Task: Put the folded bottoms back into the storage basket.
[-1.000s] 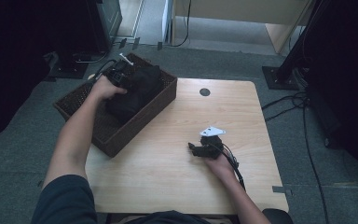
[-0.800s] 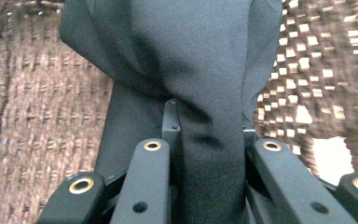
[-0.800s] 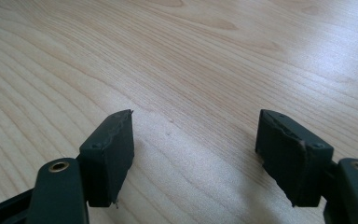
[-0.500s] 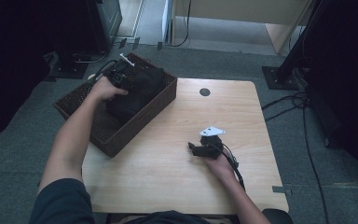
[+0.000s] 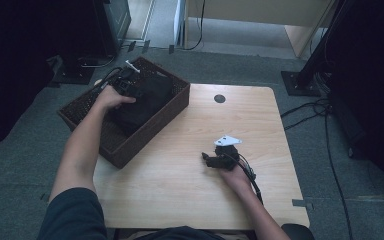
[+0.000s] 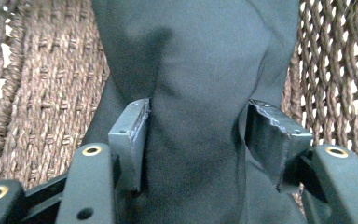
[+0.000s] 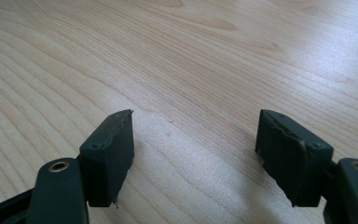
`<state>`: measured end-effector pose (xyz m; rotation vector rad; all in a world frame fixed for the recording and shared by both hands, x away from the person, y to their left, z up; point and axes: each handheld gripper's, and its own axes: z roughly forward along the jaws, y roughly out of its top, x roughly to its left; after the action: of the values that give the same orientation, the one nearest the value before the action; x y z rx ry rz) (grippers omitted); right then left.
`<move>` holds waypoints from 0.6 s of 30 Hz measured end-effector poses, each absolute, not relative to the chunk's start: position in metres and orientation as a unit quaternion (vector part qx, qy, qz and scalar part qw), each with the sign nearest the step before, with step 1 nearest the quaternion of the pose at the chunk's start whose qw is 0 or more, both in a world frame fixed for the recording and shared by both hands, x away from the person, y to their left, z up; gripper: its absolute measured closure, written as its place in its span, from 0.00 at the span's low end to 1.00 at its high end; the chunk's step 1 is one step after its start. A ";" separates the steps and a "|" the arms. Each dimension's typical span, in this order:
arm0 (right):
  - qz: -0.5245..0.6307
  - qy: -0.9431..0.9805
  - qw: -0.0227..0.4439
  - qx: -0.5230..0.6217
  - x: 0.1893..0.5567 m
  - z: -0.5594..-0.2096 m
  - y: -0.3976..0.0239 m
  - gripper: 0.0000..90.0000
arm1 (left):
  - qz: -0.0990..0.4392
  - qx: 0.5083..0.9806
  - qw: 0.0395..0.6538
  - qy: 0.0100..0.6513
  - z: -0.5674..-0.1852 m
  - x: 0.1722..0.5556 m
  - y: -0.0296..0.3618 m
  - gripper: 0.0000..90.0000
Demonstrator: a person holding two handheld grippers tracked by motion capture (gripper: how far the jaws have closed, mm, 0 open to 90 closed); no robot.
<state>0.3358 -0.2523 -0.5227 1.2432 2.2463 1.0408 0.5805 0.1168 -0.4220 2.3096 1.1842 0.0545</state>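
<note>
left gripper [image 6: 196, 140] in wicker basket [image 5: 87, 107], jaws just opened around dark cloth [image 6: 196, 70], right gripper [image 7: 196, 154] spread, resting on wooden surface [image 7: 214, 56]

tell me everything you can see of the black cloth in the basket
The black cloth is a plain dark matte fabric lying bunched in the brown woven basket, filling much of its middle. It is creased, with a raised fold running between the jaws of the left gripper. Those jaws have just been opening and stand on either side of that fold, with a slight gap showing on one side. The basket's weave shows beside the cloth on both sides.
</note>
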 end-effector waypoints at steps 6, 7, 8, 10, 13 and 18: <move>0.369 0.797 0.185 0.441 0.336 -0.523 -0.252 0.31 | 0.041 0.846 0.283 0.450 -0.408 0.577 0.127 0.45; 0.369 0.797 0.185 0.440 0.336 -0.523 -0.252 0.31 | 0.042 0.844 0.286 0.452 -0.406 0.576 0.128 0.46; 0.369 0.797 0.185 0.440 0.336 -0.523 -0.252 0.31 | 0.042 0.844 0.288 0.451 -0.403 0.574 0.130 0.46; 0.369 0.797 0.185 0.441 0.336 -0.523 -0.252 0.31 | 0.044 0.846 0.286 0.449 -0.399 0.572 0.131 0.47; 0.369 0.797 0.185 0.441 0.336 -0.523 -0.252 0.31 | 0.049 0.842 0.292 0.451 -0.392 0.570 0.135 0.48; 0.369 0.797 0.184 0.441 0.336 -0.523 -0.252 0.31 | 0.050 0.838 0.306 0.449 -0.382 0.567 0.138 0.56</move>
<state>0.3358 -0.2523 -0.5227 1.2438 2.2464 1.0409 0.5673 0.1376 -0.3817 2.2178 1.1893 0.1322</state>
